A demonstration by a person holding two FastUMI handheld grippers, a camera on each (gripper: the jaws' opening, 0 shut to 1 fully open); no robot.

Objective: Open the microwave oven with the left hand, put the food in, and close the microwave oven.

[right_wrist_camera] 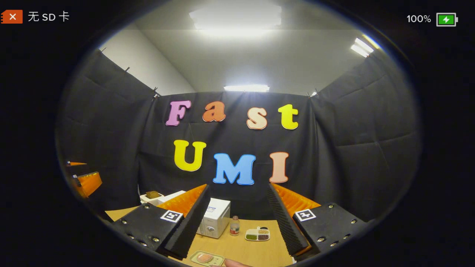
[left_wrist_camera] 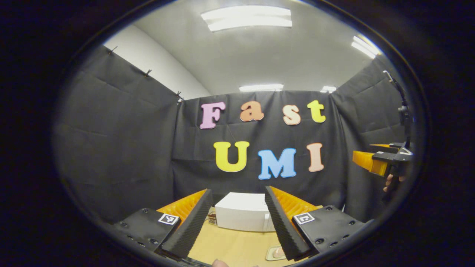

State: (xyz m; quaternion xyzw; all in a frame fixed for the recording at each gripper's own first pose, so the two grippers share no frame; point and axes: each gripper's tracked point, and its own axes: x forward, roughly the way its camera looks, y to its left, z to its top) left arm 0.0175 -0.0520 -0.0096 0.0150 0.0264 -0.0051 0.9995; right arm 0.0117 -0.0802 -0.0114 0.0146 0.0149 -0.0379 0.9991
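Fingers of the left gripper point(left_wrist_camera: 237, 222) stand wide apart and empty, well short of the shut microwave point(left_wrist_camera: 243, 217) on the table point(left_wrist_camera: 230, 244). The right gripper point(right_wrist_camera: 237, 222) is likewise spread and bare, the food tray point(right_wrist_camera: 206, 258) lying below it. The door handle is hard to make out, so the left could well miss or slip off it and shove the oven back.

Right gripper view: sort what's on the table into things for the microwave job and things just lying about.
For the job:
- microwave oven, door shut
- food on the small tray at the near edge
- left tongs and right tongs, both open, holding nothing

Lying about:
- small bottle
- divided dish
- brown item behind the oven
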